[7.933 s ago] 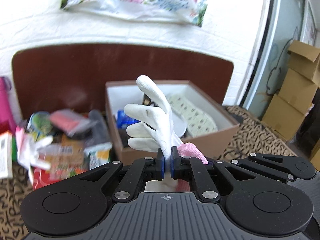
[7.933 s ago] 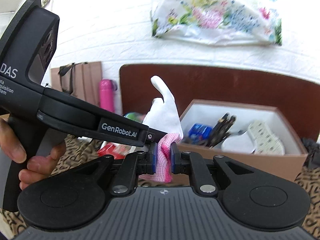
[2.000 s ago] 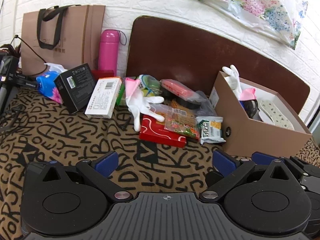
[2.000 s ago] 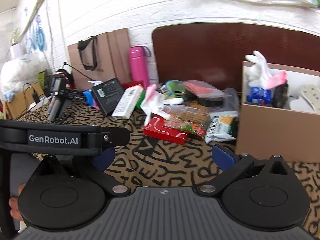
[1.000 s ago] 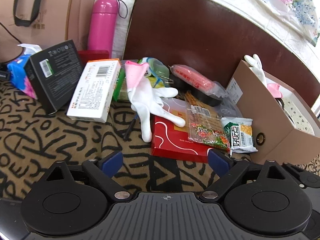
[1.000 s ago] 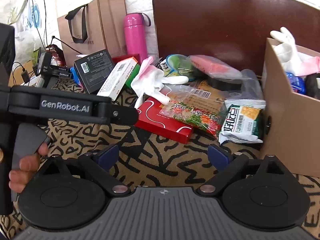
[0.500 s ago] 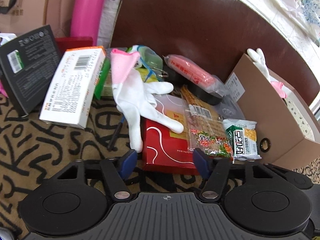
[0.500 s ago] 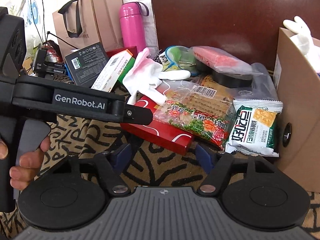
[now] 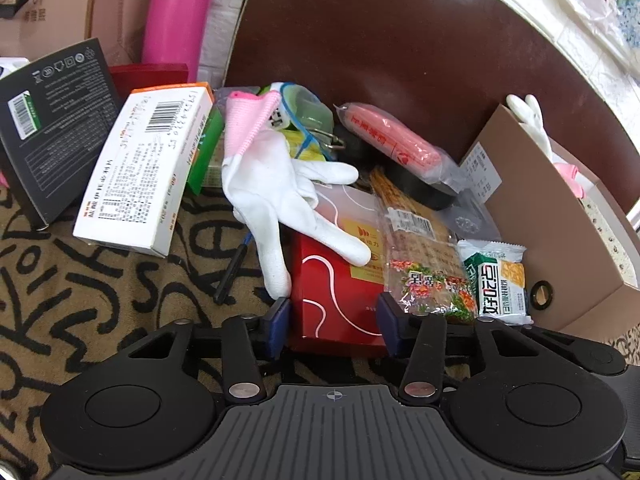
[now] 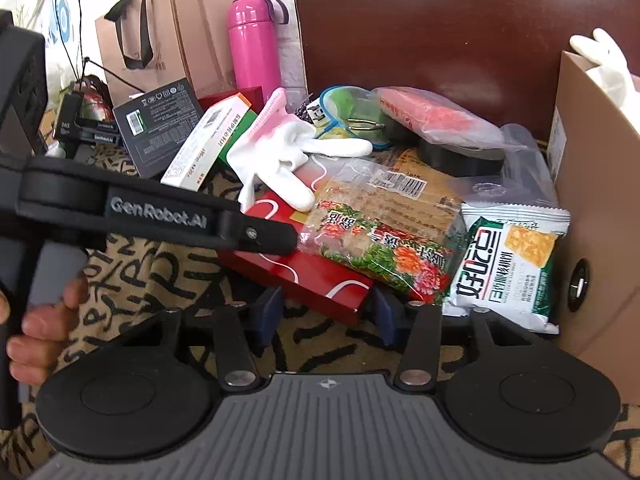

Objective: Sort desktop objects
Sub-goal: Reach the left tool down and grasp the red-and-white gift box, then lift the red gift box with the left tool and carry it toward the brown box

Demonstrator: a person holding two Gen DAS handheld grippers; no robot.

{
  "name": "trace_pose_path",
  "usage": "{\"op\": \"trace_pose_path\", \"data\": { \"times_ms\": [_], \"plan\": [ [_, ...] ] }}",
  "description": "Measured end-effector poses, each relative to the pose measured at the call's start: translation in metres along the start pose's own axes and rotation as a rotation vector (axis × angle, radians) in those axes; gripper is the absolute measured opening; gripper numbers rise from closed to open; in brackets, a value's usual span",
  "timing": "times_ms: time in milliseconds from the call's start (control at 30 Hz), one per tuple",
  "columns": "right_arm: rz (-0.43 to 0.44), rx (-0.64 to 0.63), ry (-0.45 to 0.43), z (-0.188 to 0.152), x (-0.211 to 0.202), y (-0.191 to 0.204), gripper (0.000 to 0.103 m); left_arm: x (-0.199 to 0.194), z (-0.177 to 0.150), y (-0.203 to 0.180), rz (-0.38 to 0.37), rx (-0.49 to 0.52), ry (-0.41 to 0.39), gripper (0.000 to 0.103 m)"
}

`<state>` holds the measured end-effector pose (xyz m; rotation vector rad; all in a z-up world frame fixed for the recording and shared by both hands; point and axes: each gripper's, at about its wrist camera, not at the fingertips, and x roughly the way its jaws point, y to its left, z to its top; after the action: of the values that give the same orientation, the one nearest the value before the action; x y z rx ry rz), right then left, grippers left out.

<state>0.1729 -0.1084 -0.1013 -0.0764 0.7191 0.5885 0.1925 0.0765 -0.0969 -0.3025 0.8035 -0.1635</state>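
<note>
A flat red box (image 9: pixel 336 300) lies on the patterned cloth, partly under a white glove with a pink cuff (image 9: pixel 268 176) and a floral snack packet (image 9: pixel 424 276). My left gripper (image 9: pixel 333 322) straddles the box's near end; its jaws are closing and the blue pads stand close beside the box's sides. My right gripper (image 10: pixel 326 308) is also closing, with the red box's (image 10: pixel 304 276) near corner between its fingers and a gap left. The left gripper's black finger (image 10: pixel 256 236) crosses that view over the box. Another glove (image 9: pixel 528 116) pokes out of the brown cardboard box (image 9: pixel 560 248).
A green-and-white packet (image 9: pixel 500 284) leans on the cardboard box. A white carton (image 9: pixel 148 168), a black carton (image 9: pixel 52 120) and a pink bottle (image 9: pixel 180 16) stand left. Behind is a dark brown board (image 9: pixel 400 40). A hand (image 10: pixel 44 320) holds the left tool.
Both grippers have come forward and down to the red box, and their jaws have narrowed from wide apart to about the box's width. The glove held earlier now sits in the cardboard box.
</note>
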Motion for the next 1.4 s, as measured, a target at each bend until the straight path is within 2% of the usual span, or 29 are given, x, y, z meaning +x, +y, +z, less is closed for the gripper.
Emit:
{"op": "trace_pose_path", "data": {
  "times_ms": [233,800,1033,1067,1133,1200,1267,1400],
  "plan": [
    [0.023,-0.006,0.019,-0.010,-0.020,0.004,0.049,-0.024,-0.016,-0.015,0.025,0.034,-0.002,0.046],
    [0.106,-0.049,0.056,-0.071,-0.115,0.024,0.049,-0.099,-0.092,-0.051,-0.021,0.033,0.032,0.046],
    [0.116,-0.037,0.070,-0.102,-0.140,0.024,0.050,-0.108,-0.122,-0.061,-0.047,0.033,0.094,0.047],
    [0.114,-0.033,0.067,-0.105,-0.142,0.023,0.050,-0.107,-0.125,-0.062,-0.051,0.039,0.104,0.058],
    [0.111,-0.032,0.061,-0.107,-0.144,0.021,0.052,-0.106,-0.127,-0.064,-0.034,0.054,0.108,0.062],
    [0.103,-0.041,0.051,-0.107,-0.146,0.021,0.055,-0.107,-0.124,-0.065,-0.014,0.057,0.087,0.070],
    [0.097,-0.059,0.035,-0.106,-0.147,0.021,0.064,-0.107,-0.118,-0.064,-0.013,0.052,0.068,0.077],
    [0.088,-0.135,0.016,-0.107,-0.143,0.025,0.070,-0.100,-0.109,-0.066,-0.003,0.070,0.067,0.079]
  ]
}}
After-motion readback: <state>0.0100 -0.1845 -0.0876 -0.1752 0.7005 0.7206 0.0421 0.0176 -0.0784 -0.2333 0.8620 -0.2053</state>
